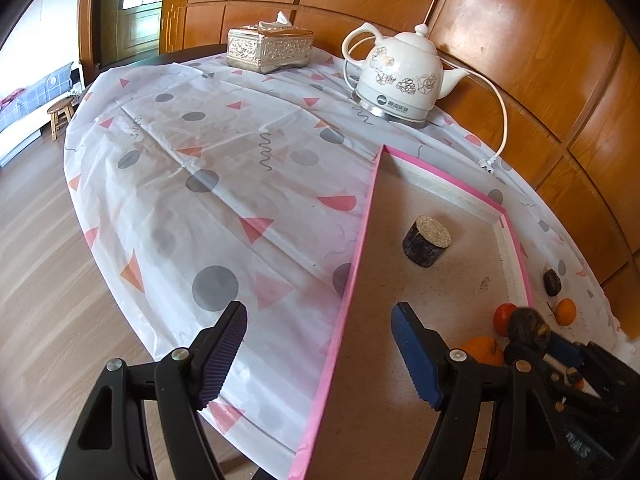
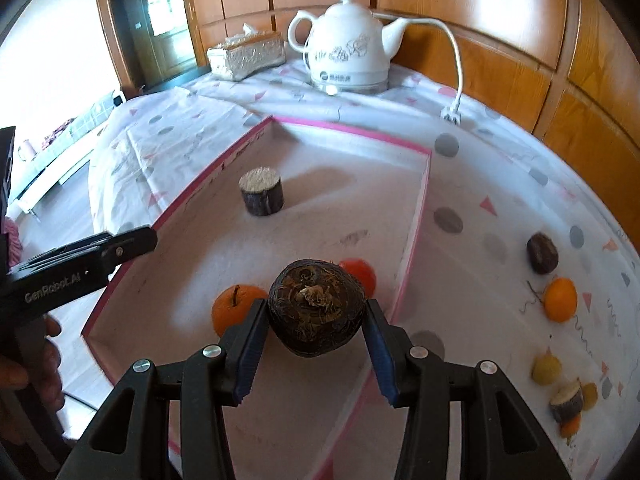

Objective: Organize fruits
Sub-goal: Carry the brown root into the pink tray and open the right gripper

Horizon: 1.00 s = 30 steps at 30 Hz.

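Observation:
My right gripper (image 2: 316,320) is shut on a dark brown round fruit (image 2: 316,306) and holds it above the near part of a pink-edged shallow box (image 2: 416,216). In the box lie an orange (image 2: 230,308), a red-orange fruit (image 2: 362,272) and a dark cut stump-like piece (image 2: 262,192). My left gripper (image 1: 320,352) is open and empty over the box's left edge (image 1: 360,240). In the left wrist view the held fruit (image 1: 528,330) and the right gripper (image 1: 560,352) show at the lower right.
On the patterned cloth (image 2: 480,208) right of the box lie a dark fruit (image 2: 542,252), an orange (image 2: 560,299), a yellow fruit (image 2: 546,368) and a cut dark piece (image 2: 567,402). A white kettle (image 2: 348,48) with cord and a tissue box (image 2: 246,56) stand at the back.

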Motion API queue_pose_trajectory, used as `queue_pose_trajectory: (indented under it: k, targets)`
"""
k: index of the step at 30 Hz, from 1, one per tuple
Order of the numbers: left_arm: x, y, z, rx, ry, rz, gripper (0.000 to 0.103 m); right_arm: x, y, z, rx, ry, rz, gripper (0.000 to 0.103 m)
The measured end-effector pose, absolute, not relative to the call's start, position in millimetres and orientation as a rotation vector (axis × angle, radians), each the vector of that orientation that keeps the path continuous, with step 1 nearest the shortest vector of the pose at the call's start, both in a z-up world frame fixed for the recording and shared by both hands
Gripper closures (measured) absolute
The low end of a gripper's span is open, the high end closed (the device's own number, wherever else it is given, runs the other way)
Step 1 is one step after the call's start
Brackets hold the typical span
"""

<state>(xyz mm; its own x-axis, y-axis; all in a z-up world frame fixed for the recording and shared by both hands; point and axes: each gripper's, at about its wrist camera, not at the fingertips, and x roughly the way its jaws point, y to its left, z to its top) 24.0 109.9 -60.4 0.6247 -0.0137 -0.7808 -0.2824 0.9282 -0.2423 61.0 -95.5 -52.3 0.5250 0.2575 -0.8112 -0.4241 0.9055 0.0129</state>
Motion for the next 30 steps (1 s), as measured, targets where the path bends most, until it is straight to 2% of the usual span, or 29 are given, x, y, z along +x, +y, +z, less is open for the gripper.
queue_pose_trajectory:
  k: [5, 9, 30]
  targets:
    - [24, 108, -60, -0.355, 0.889, 0.151, 0.028, 65, -102, -53, -0.177, 0.941, 0.387, 0.052]
    - [23, 105, -58, -0.349, 0.883, 0.143, 0.028, 56, -107, -47, -0.153, 0.910, 0.390, 0.039]
    - [14, 92, -42, -0.313, 0.851, 0.112, 0.028, 0, -227, -33, 0.036, 0.857, 0.065, 0.039]
